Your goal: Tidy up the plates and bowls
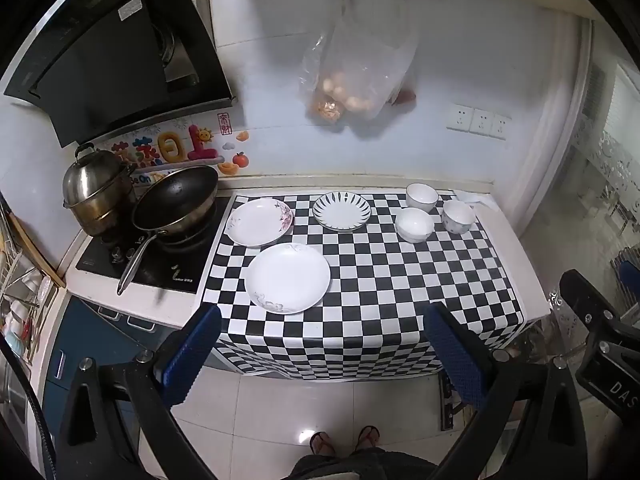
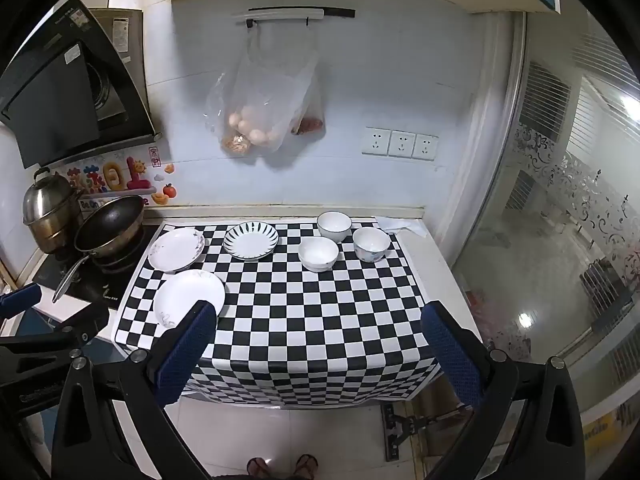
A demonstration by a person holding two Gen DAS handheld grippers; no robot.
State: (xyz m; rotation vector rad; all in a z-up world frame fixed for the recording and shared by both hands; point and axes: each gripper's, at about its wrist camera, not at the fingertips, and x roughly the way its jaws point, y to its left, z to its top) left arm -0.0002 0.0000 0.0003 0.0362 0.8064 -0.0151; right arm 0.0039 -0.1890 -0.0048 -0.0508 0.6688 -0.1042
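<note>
Three plates lie on the checkered counter point(image 1: 400, 288): a large white plate point(image 1: 287, 278) point(image 2: 189, 297) nearest me, a floral plate point(image 1: 259, 222) point(image 2: 176, 255) behind it, and a plate with a striped rim point(image 1: 341, 211) point(image 2: 251, 240) further right. Three white bowls stand apart at the back right: one at the rear point(image 1: 421, 197) point(image 2: 334, 226), one in front point(image 1: 415, 224) point(image 2: 318, 253), one with a flower pattern point(image 1: 458, 216) point(image 2: 371, 243). My left gripper point(image 1: 322, 346) and right gripper point(image 2: 320, 344) both hang open in front of the counter edge, holding nothing.
A black wok point(image 1: 176, 200) and a steel steamer pot point(image 1: 96, 190) sit on the stove at the left. A plastic bag of eggs point(image 1: 352, 76) hangs on the wall above the counter. The person's sandalled feet point(image 1: 344, 440) show on the tiled floor below.
</note>
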